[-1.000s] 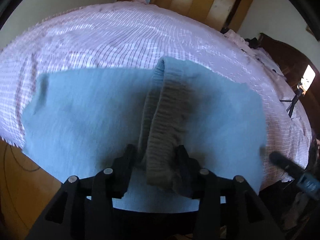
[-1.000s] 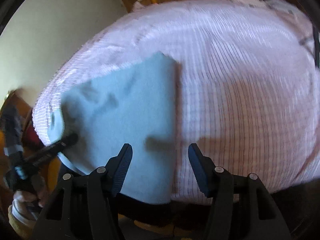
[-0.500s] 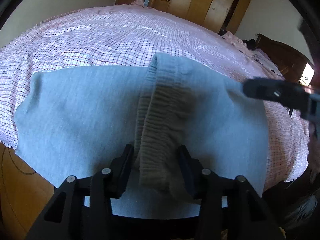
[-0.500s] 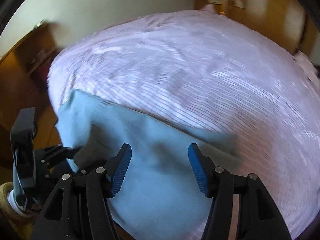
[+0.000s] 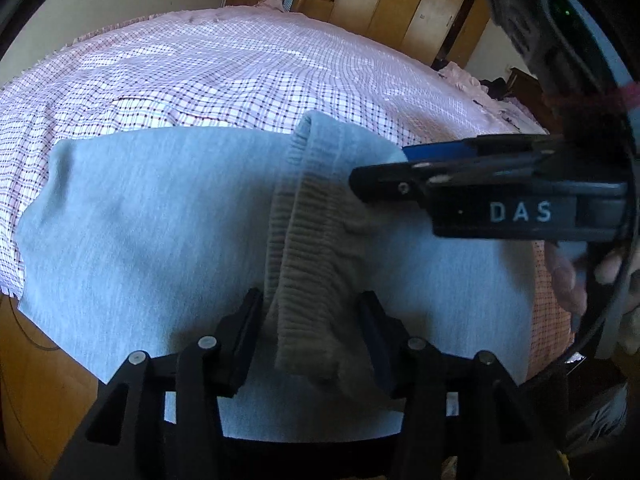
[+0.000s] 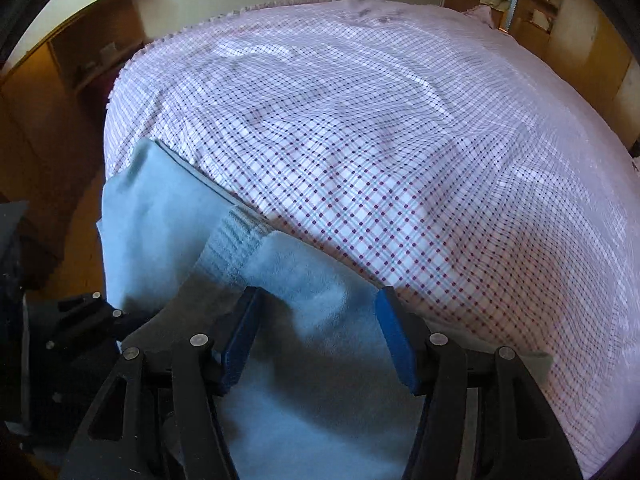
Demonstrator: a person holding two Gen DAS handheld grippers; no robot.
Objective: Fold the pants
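Light blue pants [image 5: 152,232] lie folded at the near edge of a bed with a pink checked sheet [image 5: 224,76]. My left gripper [image 5: 312,320] is shut on the ribbed waistband [image 5: 312,264], which bunches up between its fingers. My right gripper [image 6: 318,332] is open, its blue-padded fingers [image 6: 394,340] straddling the pants [image 6: 304,280] at their far edge beside the waistband [image 6: 236,240]. In the left wrist view the right gripper [image 5: 404,168] reaches in from the right over the waistband's far end.
Wooden wardrobes [image 5: 400,4] stand beyond the bed. A wooden shelf unit [image 6: 92,56] stands by the wall at the left. The bed's near edge drops to a wooden floor [image 5: 36,380].
My right gripper has swung from the pants' right side across to the waistband's far end, still open. My left gripper keeps its hold on the waistband.
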